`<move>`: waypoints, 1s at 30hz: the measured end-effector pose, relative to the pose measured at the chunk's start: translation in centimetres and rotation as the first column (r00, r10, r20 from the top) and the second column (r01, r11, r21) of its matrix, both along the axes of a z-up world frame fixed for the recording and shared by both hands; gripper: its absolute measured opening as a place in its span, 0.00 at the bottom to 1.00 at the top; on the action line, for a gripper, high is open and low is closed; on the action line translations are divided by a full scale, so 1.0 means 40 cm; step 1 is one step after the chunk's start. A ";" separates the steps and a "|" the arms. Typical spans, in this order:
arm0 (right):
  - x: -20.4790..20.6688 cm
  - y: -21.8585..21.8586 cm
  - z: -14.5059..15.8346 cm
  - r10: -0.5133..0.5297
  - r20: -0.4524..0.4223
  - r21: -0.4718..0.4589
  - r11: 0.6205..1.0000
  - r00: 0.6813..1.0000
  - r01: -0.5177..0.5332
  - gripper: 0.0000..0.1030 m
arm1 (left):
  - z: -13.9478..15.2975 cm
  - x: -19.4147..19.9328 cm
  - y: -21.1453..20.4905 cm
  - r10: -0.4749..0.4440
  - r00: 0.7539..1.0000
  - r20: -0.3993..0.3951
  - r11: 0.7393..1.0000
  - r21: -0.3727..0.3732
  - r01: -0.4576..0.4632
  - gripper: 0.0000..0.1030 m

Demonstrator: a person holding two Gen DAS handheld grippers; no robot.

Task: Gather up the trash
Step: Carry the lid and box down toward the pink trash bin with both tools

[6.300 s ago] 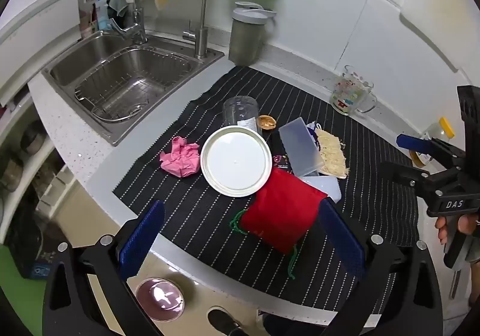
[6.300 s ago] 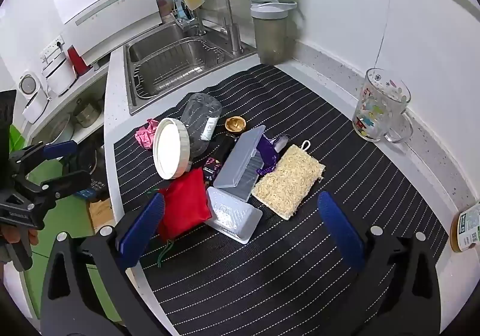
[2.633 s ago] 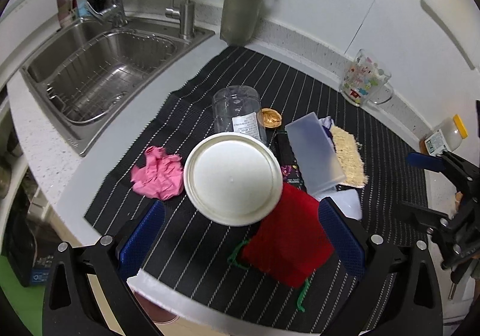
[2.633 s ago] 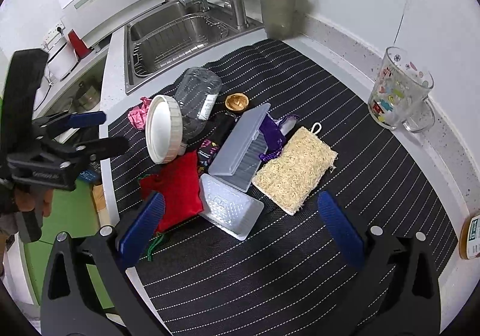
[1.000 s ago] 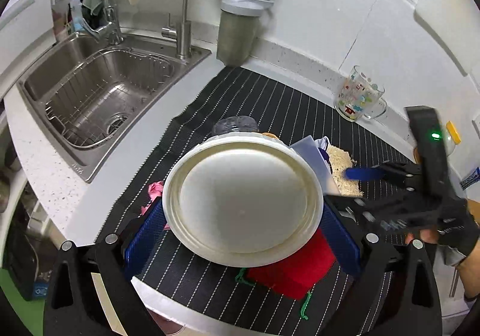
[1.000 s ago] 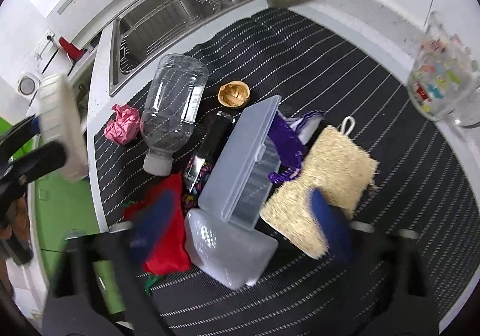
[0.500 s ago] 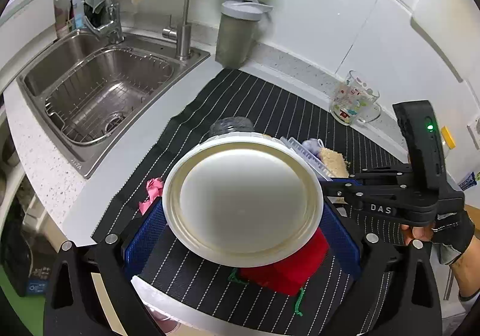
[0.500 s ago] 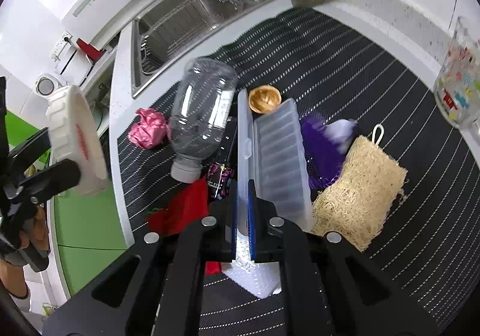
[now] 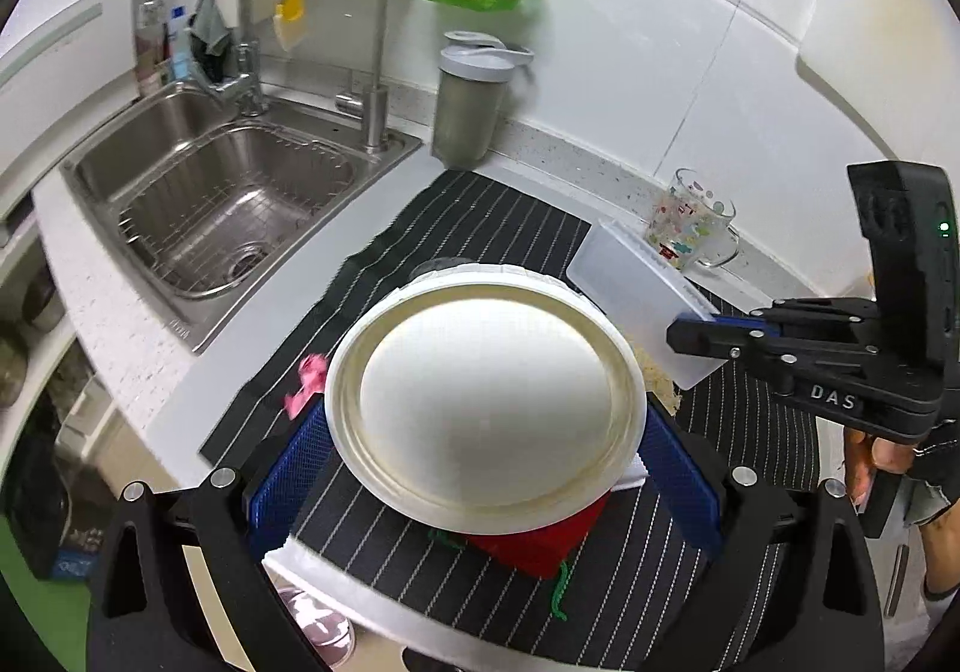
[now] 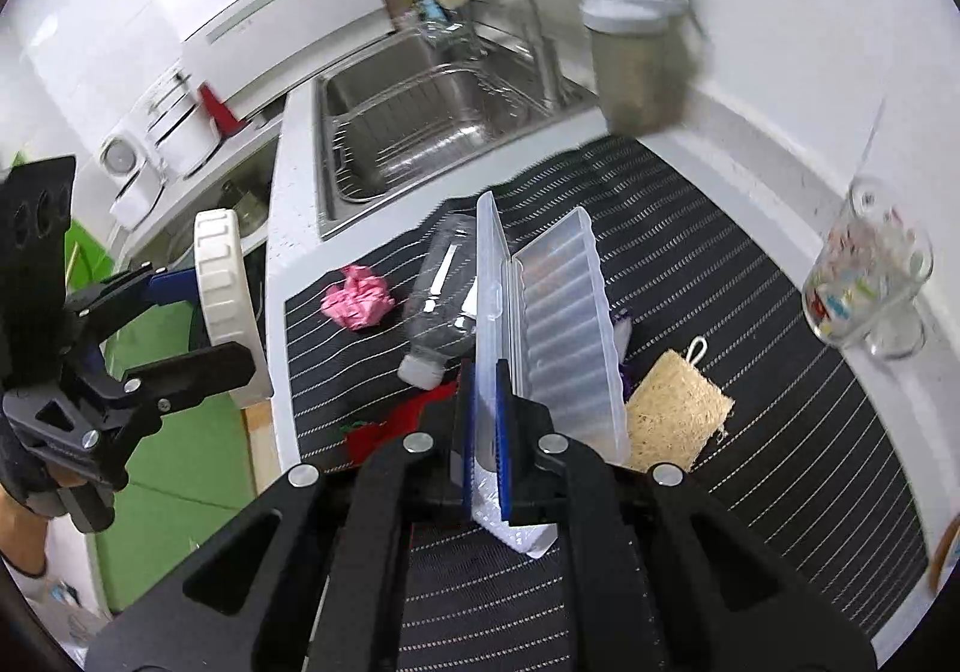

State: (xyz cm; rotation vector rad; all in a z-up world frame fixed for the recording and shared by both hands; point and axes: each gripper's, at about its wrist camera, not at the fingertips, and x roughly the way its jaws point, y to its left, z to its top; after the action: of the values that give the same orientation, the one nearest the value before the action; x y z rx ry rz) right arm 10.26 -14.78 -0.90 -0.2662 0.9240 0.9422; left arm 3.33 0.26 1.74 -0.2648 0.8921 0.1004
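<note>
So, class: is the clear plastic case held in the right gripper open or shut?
Open. The clear plastic case has its two halves splayed apart at the hinge, and the right gripper pinches only one half.

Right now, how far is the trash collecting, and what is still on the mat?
Nothing looks binned yet. In hand: the left gripper is shut on the white lid, and the right gripper is shut on the clear box, both lifted off the mat. Left on it: the bottle, pink wad, red pouch and sponge.
</note>
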 end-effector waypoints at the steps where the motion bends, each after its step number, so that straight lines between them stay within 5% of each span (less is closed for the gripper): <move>1: -0.013 0.005 0.005 0.020 0.012 -0.003 1.000 1.000 -0.020 0.05 | 0.002 -0.016 0.000 0.015 1.000 0.000 1.000 0.003 -0.015 0.91; 10: -0.231 0.154 0.000 0.302 0.064 -0.024 0.953 0.951 -0.302 0.05 | 0.006 -0.275 0.048 0.253 0.967 -0.005 0.967 0.024 -0.253 0.91; 19: -0.494 0.356 -0.090 0.491 0.017 -0.041 0.871 0.871 -0.490 0.05 | -0.048 -0.593 0.157 0.471 0.881 -0.034 0.882 0.041 -0.470 0.91; 26: -0.622 0.512 -0.269 0.526 -0.058 -0.112 0.841 0.848 -0.529 0.05 | -0.199 -0.732 0.262 0.518 0.851 -0.090 0.855 0.012 -0.519 0.91; 30: -0.633 0.567 -0.406 0.516 -0.090 -0.146 0.839 0.852 -0.524 0.05 | -0.372 -0.759 0.329 0.515 0.847 -0.132 0.854 -0.010 -0.521 0.91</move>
State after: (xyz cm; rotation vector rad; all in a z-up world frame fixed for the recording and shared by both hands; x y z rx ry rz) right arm -15.06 7.90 -17.14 -0.6664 0.9954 1.3796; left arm -27.04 13.41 -13.14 -0.5460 0.9285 0.6084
